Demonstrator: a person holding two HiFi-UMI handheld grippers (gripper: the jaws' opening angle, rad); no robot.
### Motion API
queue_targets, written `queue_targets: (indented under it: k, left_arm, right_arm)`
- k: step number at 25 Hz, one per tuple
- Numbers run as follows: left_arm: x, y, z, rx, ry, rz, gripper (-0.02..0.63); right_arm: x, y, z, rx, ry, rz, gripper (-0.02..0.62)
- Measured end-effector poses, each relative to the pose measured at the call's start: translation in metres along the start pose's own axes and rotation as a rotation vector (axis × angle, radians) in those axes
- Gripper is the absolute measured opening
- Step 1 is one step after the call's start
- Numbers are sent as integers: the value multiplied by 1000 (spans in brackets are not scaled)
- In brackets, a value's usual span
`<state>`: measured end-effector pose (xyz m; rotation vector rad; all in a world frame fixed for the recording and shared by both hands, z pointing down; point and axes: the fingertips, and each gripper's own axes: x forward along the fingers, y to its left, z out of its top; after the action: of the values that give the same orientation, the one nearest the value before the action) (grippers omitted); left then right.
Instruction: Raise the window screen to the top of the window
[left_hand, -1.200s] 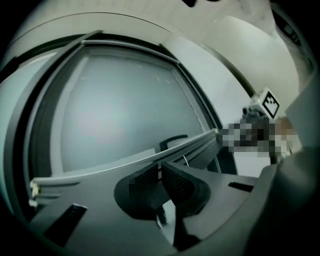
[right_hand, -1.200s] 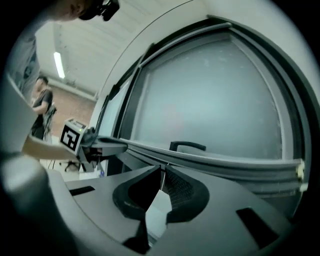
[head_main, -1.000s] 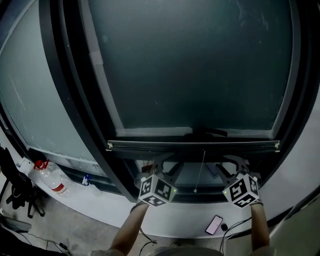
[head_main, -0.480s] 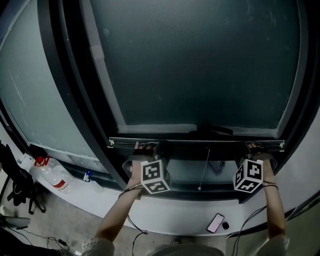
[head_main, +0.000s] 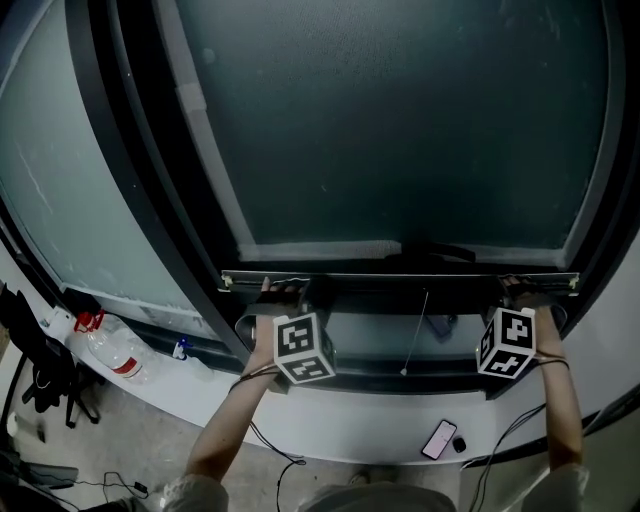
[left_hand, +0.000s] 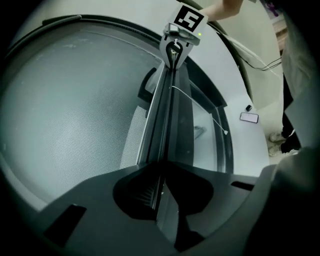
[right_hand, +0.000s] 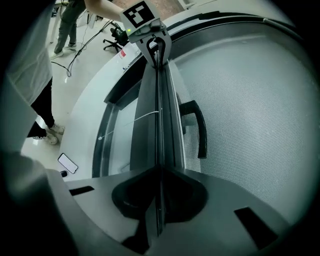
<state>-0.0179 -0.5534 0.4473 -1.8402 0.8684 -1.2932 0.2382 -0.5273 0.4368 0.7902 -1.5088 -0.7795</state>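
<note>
My left gripper (head_main: 287, 292) and right gripper (head_main: 524, 290), jaws just closed down, clamp the bottom rail (head_main: 400, 279) of the window screen (head_main: 400, 130), low at 6 o'clock, at opposite ends so I can lift it level

Head looks down; gripper views, seemingly close, share the screen bar (head_main: 400, 279).
</note>
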Motion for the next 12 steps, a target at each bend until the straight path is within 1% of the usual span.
queue_targets:
  k: [5,8,12]
  left_arm:
    - [0,0,0,28,32,-52,49]
    - [1,2,-1,35,28,-82,45]
    - [1,0,-1,83,35,-110,28]
  right_arm:
    - [0,-1,2,1,0,41,28]
    - [0,0,2,18,-6,69,28]
    - [0,0,2,14,-9,81,28]
